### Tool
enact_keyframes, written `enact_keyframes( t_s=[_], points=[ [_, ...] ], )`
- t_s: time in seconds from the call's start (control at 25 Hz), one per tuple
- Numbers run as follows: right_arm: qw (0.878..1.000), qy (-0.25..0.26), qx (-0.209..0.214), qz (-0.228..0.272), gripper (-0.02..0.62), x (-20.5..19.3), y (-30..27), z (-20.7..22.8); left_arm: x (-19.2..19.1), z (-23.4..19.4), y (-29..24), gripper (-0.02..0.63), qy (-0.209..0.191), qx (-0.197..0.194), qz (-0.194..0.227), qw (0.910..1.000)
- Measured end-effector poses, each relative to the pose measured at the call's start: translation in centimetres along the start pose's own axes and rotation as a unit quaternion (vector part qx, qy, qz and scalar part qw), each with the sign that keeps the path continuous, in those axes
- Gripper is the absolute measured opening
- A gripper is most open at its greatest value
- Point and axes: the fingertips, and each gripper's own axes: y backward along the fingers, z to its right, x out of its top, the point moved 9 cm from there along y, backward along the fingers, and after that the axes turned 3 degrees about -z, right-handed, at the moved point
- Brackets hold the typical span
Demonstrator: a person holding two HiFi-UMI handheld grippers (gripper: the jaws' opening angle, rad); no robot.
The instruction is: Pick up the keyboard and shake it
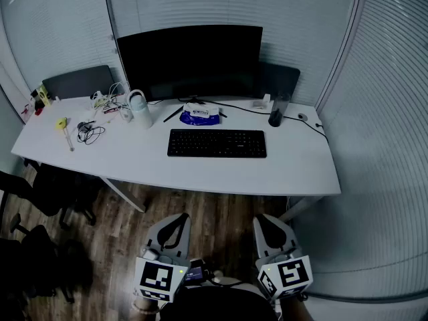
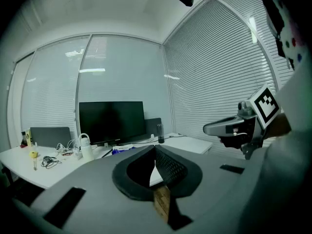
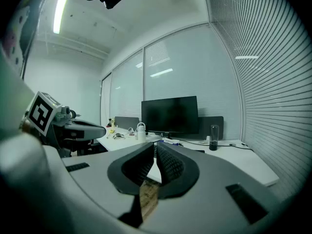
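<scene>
1. The black keyboard (image 1: pixel 217 143) lies flat on the white desk (image 1: pixel 200 176), centred in front of the dark monitor (image 1: pixel 190 60). Its long side runs parallel to the desk's near edge, and a bare strip of desktop separates it from that edge.
2. Bare desktop also flanks the keyboard. On the left it reaches a tangle of cables (image 1: pixel 90 132), and on the right it runs out to the desk's rounded end.
3. Just past the keyboard's back edge sits a blue-and-white packet (image 1: pixel 199 116). A white bottle (image 1: pixel 139 108) stands to the back left and a dark tumbler (image 1: pixel 276 116) to the back right. All three are apart from the keyboard.
4. The left gripper (image 1: pixel 175 221) is held low over the wooden floor (image 1: pixel 221 212), well short of the desk's near edge. Its jaws are closed together with nothing between them.
5. The right gripper (image 1: pixel 267 221) is level with it and a little apart. Its jaws are likewise pressed together and empty.
6. A stretch of floor lies between the grippers and the desk.
7. A black office chair (image 1: pixel 40 192) stands by the desk's left end, and a wall of blinds (image 1: pixel 388 112) curves close along the right.
</scene>
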Motion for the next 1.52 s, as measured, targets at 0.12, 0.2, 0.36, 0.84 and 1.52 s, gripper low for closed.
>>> enact_keyframes(
  t_s=[0.12, 0.2, 0.36, 0.84, 1.52],
  points=[
    [1.0, 0.007, -0.001, 0.002, 0.043, 0.0, 0.0, 0.3, 0.0, 0.1, -0.3, 0.018, -0.011, -0.002, -0.001, 0.9999],
    [1.0, 0.002, -0.004, 0.003, 0.043, 0.0, 0.1, 0.4, 0.1, 0.2, -0.5, 0.018, -0.011, -0.004, -0.001, 0.9999],
    [1.0, 0.006, -0.008, 0.005, 0.043, 0.1, 0.5, 0.6, 0.2, 0.6, -0.5, 0.018, -0.009, -0.009, 0.0, 0.9999],
    [1.0, -0.002, -0.006, 0.012, 0.044, -0.2, 0.7, 0.6, -0.4, 0.7, 0.0, 0.018, -0.004, -0.001, -0.012, 0.9999],
    [0.999, 0.007, -0.028, -0.014, 0.044, 0.8, -5.9, 3.3, 0.4, -4.1, -8.0, 0.018, 0.007, -0.027, -0.009, 0.9996]
  ],
)
